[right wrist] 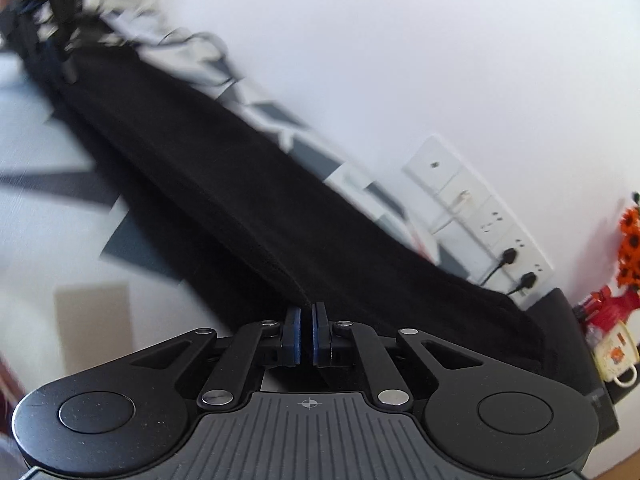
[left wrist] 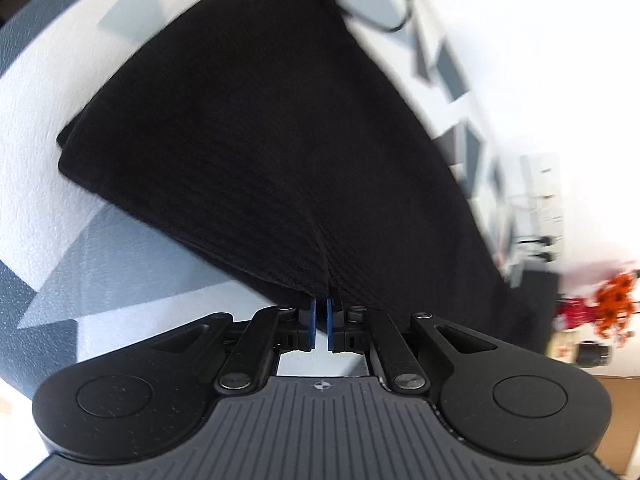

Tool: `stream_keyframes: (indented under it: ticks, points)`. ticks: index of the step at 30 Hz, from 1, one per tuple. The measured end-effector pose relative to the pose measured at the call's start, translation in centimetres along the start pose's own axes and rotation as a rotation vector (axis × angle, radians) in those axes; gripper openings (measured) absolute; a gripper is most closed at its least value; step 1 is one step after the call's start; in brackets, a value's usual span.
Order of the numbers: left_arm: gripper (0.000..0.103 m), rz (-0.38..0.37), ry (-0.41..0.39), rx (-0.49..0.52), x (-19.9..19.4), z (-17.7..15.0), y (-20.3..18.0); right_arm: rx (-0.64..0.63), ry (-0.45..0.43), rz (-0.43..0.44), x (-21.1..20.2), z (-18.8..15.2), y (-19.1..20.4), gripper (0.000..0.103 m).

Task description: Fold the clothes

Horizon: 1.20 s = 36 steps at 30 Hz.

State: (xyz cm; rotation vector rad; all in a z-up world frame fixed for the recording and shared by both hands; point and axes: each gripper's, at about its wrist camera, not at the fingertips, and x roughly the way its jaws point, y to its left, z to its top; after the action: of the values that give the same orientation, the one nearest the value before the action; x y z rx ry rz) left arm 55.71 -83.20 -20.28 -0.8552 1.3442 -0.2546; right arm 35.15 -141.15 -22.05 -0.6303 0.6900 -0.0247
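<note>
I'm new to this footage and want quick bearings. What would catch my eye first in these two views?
A big black garment fills the middle of both views, spread over a white and grey patterned surface. Each pair of tongs, left and right, is shut on its near edge. At the right edge, orange flowers stand by a white wall with a socket strip.
</note>
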Motion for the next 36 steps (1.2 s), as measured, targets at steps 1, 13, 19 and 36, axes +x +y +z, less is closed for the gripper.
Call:
stream_keyframes:
  ticks: [1,13,19,36]
  points:
    - [0.006,0.008,-0.003,-0.001,0.4,-0.1,0.1,-0.024,0.014,0.009,0.1,-0.2,0.4,0.005]
    - [0.058,0.109,-0.006,0.285,-3.9,-0.9,-3.2,0.065,-0.076,-0.051,-2.9,-0.3,-0.1,0.031]
    - [0.074,0.232,-0.223,0.592,-3.6,-2.7,-7.4,0.465,0.009,-0.166,0.5,-0.1,-3.9,0.044]
    - [0.099,0.53,-0.251,0.788,3.3,-4.2,-7.5,1.293,0.131,-0.262,1.5,-9.1,-10.5,0.03]
